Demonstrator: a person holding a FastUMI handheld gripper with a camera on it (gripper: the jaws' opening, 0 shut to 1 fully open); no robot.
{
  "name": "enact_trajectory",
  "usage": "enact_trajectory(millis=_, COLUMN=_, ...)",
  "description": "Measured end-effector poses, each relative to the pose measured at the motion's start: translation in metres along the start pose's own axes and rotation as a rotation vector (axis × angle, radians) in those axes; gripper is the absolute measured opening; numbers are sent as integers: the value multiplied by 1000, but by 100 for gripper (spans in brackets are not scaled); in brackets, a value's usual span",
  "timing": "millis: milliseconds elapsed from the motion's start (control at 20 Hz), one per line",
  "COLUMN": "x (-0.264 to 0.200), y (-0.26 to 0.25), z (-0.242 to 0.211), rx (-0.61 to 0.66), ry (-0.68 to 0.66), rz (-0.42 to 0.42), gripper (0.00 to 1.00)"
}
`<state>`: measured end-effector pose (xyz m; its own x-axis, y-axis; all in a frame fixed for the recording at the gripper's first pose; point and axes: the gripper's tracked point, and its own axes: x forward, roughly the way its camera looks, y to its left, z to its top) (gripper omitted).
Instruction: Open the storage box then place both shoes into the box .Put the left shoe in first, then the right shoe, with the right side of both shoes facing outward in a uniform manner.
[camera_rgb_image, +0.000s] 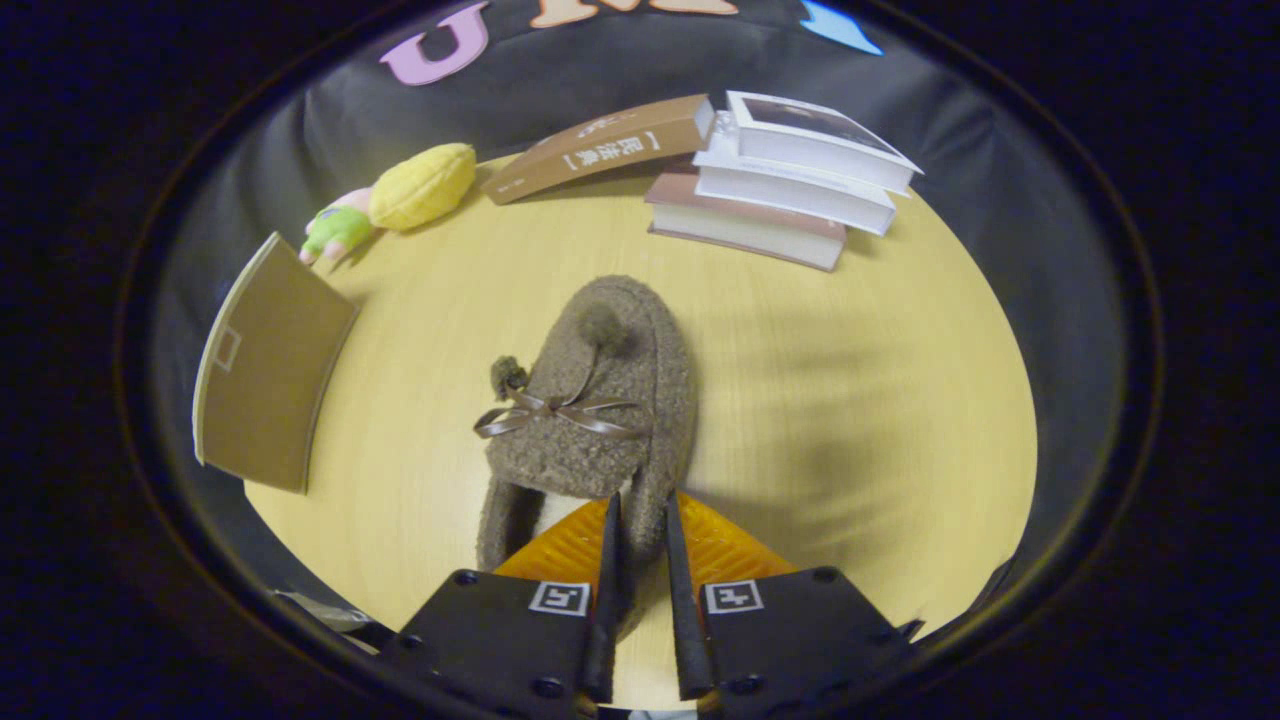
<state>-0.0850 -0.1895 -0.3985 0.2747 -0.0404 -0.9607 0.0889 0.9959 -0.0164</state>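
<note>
Pinching the collar of the fuzzy brown bow-tied slipper (590, 400) between nearly closed fingers, our gripper (640, 520) has it on the pale wooden table (850, 400) — we judge a level lift best, toward the brown cardboard flap (265, 365).

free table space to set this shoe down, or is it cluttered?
Gripper shut on the shoe wall. Bare table beside it, below the book stack; some between shoe and box flap. Crowded at the back: books, plush toy.
</note>
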Motion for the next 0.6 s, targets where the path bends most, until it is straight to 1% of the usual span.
enact_trajectory(millis=50, x=0, y=-1, z=-2, rx=28, ry=18, rz=-1, gripper=5)
enact_trajectory(millis=200, x=-8, y=9, z=4, rx=176, ry=12, rz=41, gripper=4)
enact_trajectory(millis=300, x=-20, y=25, z=10, rx=252, ry=9, rz=90, gripper=3)
enact_trajectory(millis=450, x=-48, y=55, z=29, rx=314, ry=-43, rz=144, gripper=3)
enact_trajectory(millis=600, x=-77, y=105, z=45, rx=337, ry=-75, rz=214, gripper=3)
